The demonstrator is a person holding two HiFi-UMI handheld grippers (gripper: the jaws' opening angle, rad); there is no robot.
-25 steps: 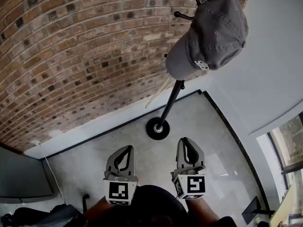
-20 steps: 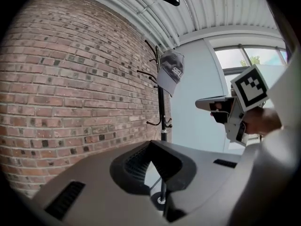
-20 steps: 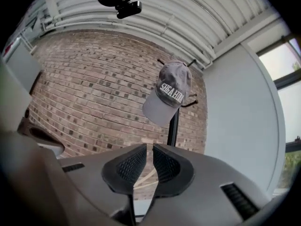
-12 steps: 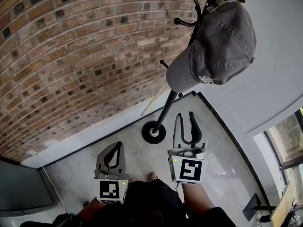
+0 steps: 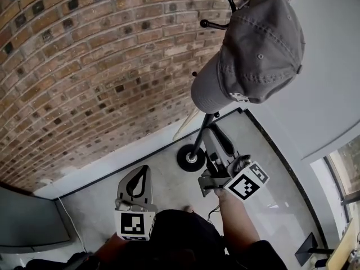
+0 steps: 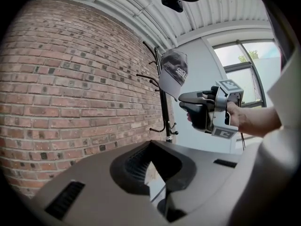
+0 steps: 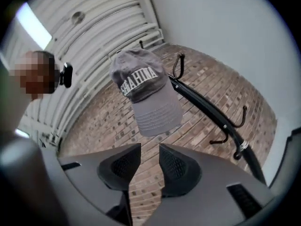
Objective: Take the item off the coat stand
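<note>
A grey baseball cap (image 5: 253,49) with white lettering hangs from a top hook of the black coat stand (image 5: 203,131). My right gripper (image 5: 215,136) is raised and tilted toward the stand, a little below the cap's brim. Its jaws stand open with nothing between them. In the right gripper view the cap (image 7: 146,91) hangs just beyond the parted jaws of the right gripper (image 7: 149,149), brim down. My left gripper (image 5: 140,173) stays low at the left, shut and empty. The left gripper view shows the cap (image 6: 173,74), the stand (image 6: 164,112) and the right gripper (image 6: 182,102) beside it.
A brick wall (image 5: 84,66) runs behind the stand and meets a white wall (image 5: 332,83) at the corner. The stand's round base (image 5: 191,157) sits on the grey floor. Other bare hooks (image 7: 178,65) stick out from the pole. A window (image 6: 240,69) is at the right.
My right gripper went from shut to open, rose toward the cap and tilted left. The left gripper dropped slightly and stayed shut.
</note>
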